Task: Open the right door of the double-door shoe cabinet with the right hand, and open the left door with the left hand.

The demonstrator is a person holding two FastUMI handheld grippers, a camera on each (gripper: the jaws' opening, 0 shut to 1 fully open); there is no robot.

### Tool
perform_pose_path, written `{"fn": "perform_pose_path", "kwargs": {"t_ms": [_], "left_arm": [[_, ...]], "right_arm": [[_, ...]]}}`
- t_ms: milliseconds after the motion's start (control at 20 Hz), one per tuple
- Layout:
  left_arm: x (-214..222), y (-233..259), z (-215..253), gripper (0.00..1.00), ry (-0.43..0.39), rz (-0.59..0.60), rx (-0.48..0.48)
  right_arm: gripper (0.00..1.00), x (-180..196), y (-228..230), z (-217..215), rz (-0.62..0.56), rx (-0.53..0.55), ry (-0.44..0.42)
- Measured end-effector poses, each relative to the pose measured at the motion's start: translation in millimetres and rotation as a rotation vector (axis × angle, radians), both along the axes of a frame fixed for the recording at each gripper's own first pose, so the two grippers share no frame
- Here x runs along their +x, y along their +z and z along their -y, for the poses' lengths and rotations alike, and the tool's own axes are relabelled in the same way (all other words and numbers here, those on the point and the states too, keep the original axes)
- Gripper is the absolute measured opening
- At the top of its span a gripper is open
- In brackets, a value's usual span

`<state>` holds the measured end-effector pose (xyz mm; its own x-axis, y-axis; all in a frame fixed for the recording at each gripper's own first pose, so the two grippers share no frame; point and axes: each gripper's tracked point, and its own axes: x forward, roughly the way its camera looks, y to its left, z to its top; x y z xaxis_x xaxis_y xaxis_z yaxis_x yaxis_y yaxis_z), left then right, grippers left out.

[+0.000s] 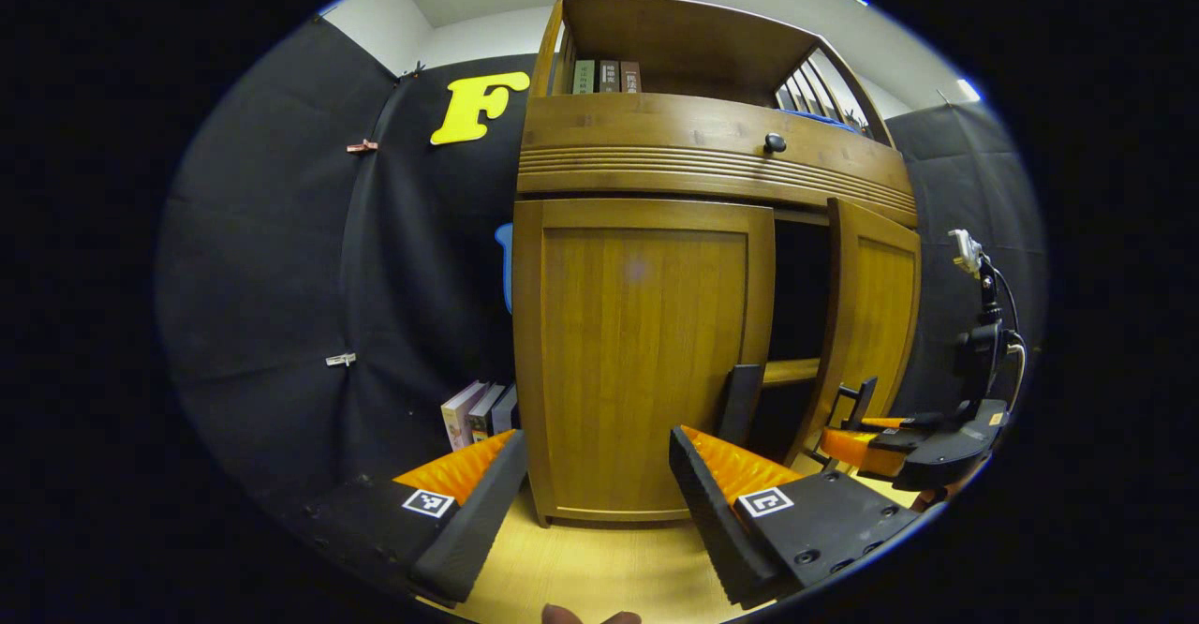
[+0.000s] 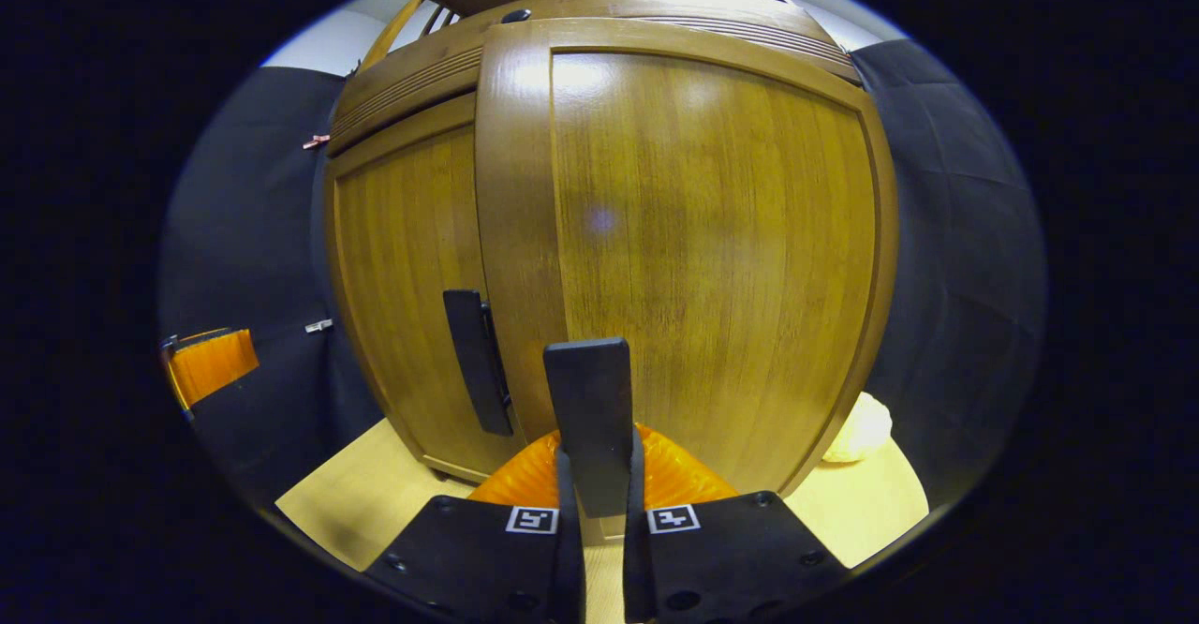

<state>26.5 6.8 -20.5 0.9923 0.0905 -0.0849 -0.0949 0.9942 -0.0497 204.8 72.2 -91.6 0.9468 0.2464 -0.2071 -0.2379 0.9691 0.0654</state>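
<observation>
The wooden shoe cabinet [image 1: 712, 165] stands straight ahead in the left gripper view. Its left door [image 1: 637, 362] is closed, with a flat black handle [image 1: 740, 404] on its right edge. My left gripper [image 1: 595, 488] is open, a short way in front of this door and apart from it. The right door [image 1: 871, 324] is swung partly out, showing the dark inside. In the right gripper view that right door [image 2: 712, 249] is very close, and my right gripper [image 2: 595, 488] is shut on its upright black handle [image 2: 590, 408]. The right gripper [image 1: 890, 441] also appears at the right door's handle.
Several books [image 1: 478, 413] lean against the cabinet's left side on the floor. A drawer with a black knob [image 1: 775, 143] runs above the doors, under a shelf with books [image 1: 604, 76]. A pale lump [image 2: 862, 427] lies on the wooden floor right of the cabinet.
</observation>
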Motion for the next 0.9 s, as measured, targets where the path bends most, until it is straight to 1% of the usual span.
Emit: {"fn": "perform_pose_path", "kwargs": {"t_ms": [100,200,450,700,900], "left_arm": [[-7.9,-1.1,2.8,0.94,0.002,-0.003,-0.007],[-16.3,-1.6,6.5,0.94,0.001,-0.004,-0.012],[-31.7,-1.3,19.3,0.94,-0.016,0.001,0.000],[-35.8,2.9,36.4,0.94,-0.051,0.009,0.001],[-37.2,5.6,50.8,0.94,-0.089,0.013,0.006]], "right_arm": [[0.20,-1.7,-0.3,-0.4,0.005,-0.010,-0.005],[0.20,-2.9,0.6,1.4,0.009,0.006,-0.015],[0.19,-0.5,-0.4,2.6,0.012,0.011,-0.028],[0.19,0.5,2.9,0.0,0.018,-0.006,-0.081],[0.19,0.4,0.6,6.8,0.012,-0.024,-0.145]]}}
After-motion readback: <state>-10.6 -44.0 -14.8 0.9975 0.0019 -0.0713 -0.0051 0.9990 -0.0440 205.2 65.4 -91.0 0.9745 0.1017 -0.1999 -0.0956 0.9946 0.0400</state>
